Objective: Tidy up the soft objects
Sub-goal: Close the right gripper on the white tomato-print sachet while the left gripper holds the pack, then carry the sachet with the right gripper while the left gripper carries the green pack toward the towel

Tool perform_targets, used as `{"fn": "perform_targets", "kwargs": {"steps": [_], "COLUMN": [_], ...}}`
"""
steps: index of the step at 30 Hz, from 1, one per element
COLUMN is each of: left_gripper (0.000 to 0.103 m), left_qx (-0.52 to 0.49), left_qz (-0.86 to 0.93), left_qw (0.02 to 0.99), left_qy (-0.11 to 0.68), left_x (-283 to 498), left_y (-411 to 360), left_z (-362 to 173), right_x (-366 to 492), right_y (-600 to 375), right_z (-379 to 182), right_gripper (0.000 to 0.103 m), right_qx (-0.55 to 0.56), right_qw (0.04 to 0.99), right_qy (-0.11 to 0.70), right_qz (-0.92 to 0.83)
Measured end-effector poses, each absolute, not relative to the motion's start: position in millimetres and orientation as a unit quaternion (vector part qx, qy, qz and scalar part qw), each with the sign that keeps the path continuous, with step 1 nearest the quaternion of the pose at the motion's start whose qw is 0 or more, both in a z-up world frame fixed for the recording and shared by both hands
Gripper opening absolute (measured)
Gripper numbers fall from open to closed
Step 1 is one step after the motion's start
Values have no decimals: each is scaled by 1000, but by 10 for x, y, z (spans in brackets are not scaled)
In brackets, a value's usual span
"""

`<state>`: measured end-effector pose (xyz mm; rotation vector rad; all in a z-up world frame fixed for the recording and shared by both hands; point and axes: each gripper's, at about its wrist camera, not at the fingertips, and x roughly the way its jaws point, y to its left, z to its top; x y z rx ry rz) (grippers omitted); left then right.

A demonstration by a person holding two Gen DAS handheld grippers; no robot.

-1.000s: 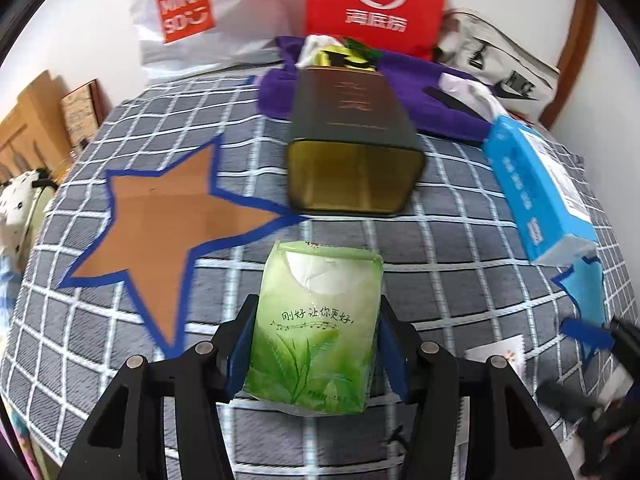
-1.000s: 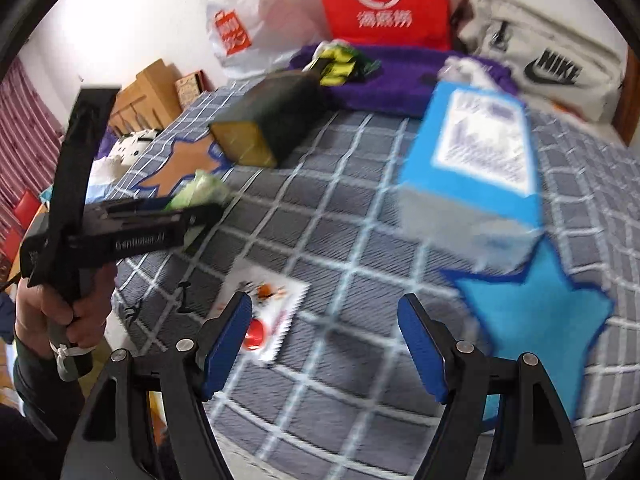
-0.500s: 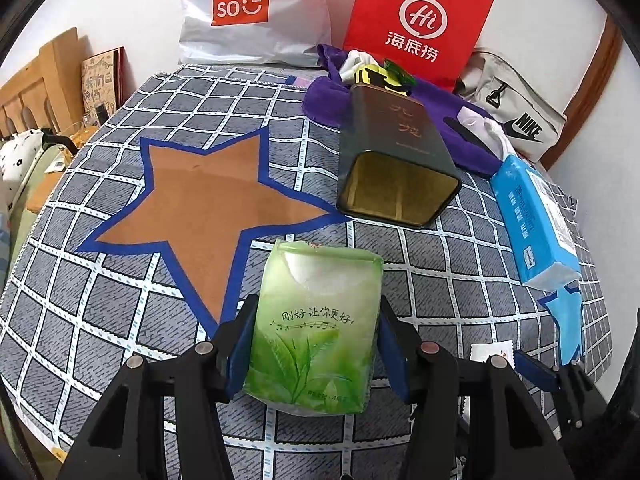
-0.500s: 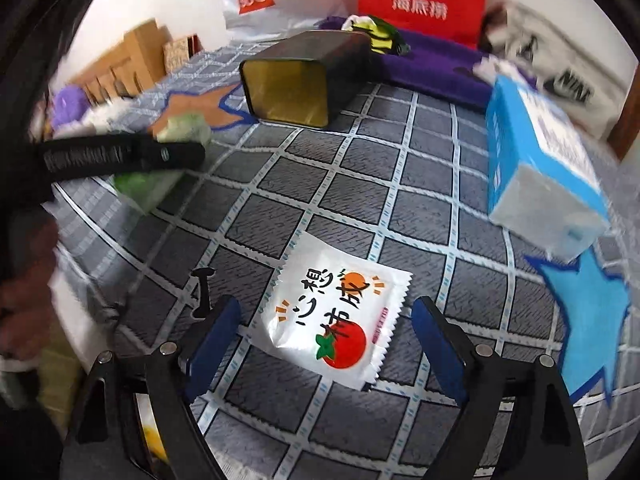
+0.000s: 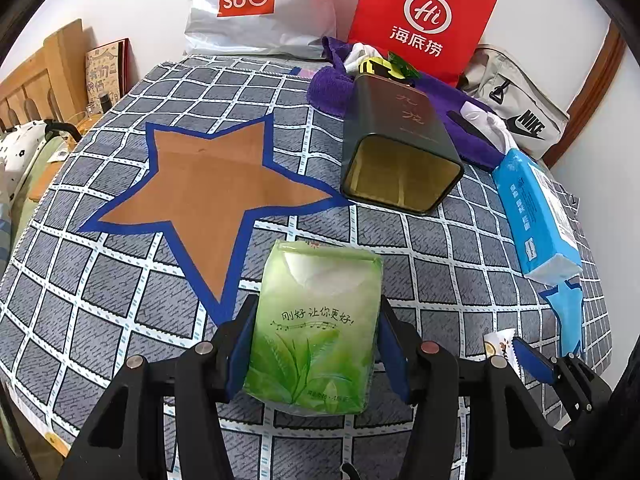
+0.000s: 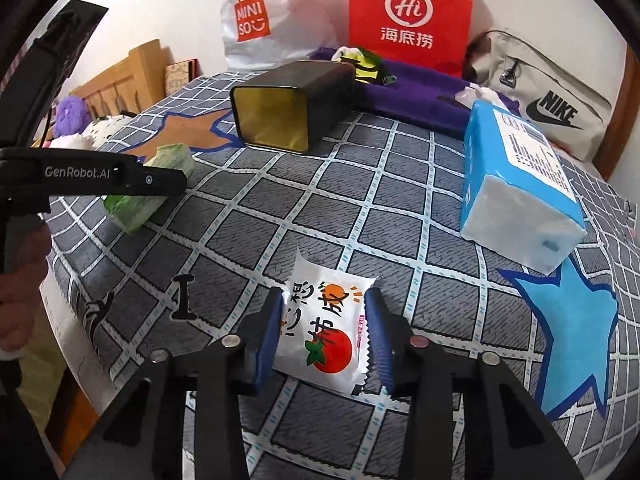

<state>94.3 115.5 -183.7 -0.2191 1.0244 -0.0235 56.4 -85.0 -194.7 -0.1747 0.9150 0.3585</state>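
Since the earlier frames the right gripper (image 6: 324, 336) has come down over the white packet (image 6: 326, 336) that lay flat on the bed, and its jaws have just been closing, so the blue pads now press against the packet's two long edges with the packet between them. That packet is a thin, glossy sachet with crimped zigzag ends, printed with a tomato and an orange. The left gripper (image 5: 314, 344) stays about half open, clamped on the green tissue pack (image 5: 316, 324), a soft, plump plastic-wrapped block with a leaf print and an oval opening showing white tissue; it is held just above the bedspread (image 5: 120, 280), near the lower point of the brown star (image 5: 208, 196). This star is a flat patch edged in blue tape. A dark metal tin (image 5: 400, 152), rectangular and open-mouthed with a gold lining, lies on its side beyond it. To the right lies a long blue tissue pack (image 6: 516, 176), its near end resting on a light blue star (image 6: 572, 328). The bedspread is a grey woven check with white lines.
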Motion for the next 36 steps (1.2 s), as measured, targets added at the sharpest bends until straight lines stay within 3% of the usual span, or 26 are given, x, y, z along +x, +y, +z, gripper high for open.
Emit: {"fn": "perform_targets", "kwargs": {"steps": [2,3,9,36], "left_gripper": [53,53,53,53], "left_qx": [-104,-105,-101,-62], "left_qz": [-11,-10,-11,-21], "left_qw": [866,865,866,891], "left_qy": [490,490,490,449], "left_x": [934,929,921,941], "left_y": [1146,1140,1072,563], "left_z": [-1826,-1821,-1769,-1040], "right_x": [550,536,517,788], "right_y": [-876,-898,-1059,-1957], "right_z": [-1947,-1944,-1925,-1220], "right_gripper": [32,23,16,15], "right_qx": [-87,-90,-71,-12], "right_qw": [876,876,869,894], "right_qy": [440,439,450,418], "right_qz": [177,177,195,159]}}
